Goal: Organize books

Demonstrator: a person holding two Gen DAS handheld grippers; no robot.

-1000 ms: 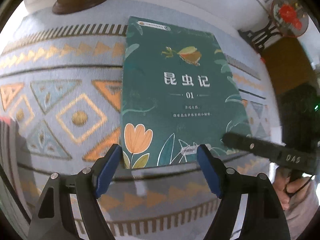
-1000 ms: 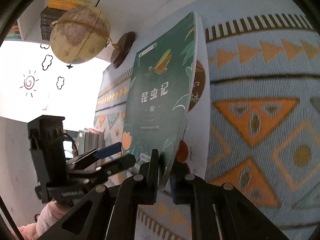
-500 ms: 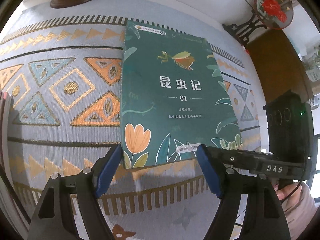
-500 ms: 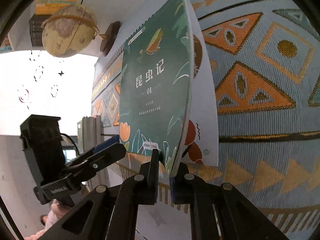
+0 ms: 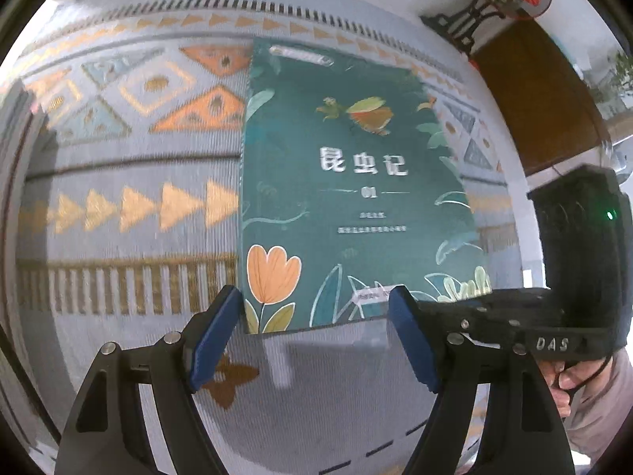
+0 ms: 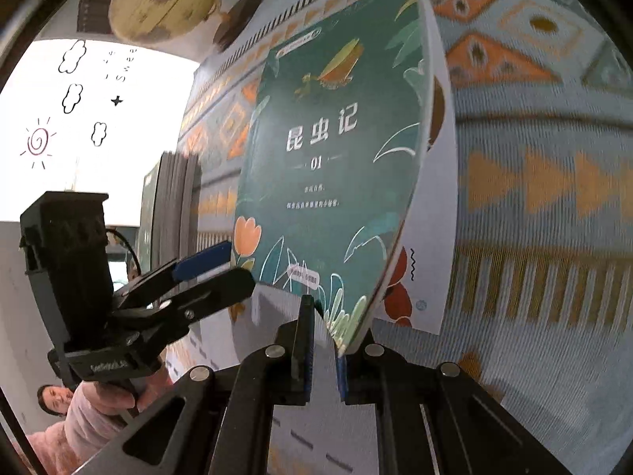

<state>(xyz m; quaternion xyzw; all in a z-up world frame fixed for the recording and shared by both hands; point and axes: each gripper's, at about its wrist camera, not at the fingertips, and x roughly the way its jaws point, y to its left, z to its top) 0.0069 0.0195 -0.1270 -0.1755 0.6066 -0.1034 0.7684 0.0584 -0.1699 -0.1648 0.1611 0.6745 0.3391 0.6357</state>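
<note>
One green book pinched at its lower corner by the right hand-held gripper, cover bowed, a white page behind it. Left hand-held gripper wide, nothing between its blue pads, just below the book's lower edge. Standing books left (spines unreadable). Patterned table cloth blurred; globe cut off.

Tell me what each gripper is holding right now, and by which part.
The right gripper is shut on the green book, pinching its front cover at the bottom corner away from the spine. The left gripper is open, holding nothing.
</note>
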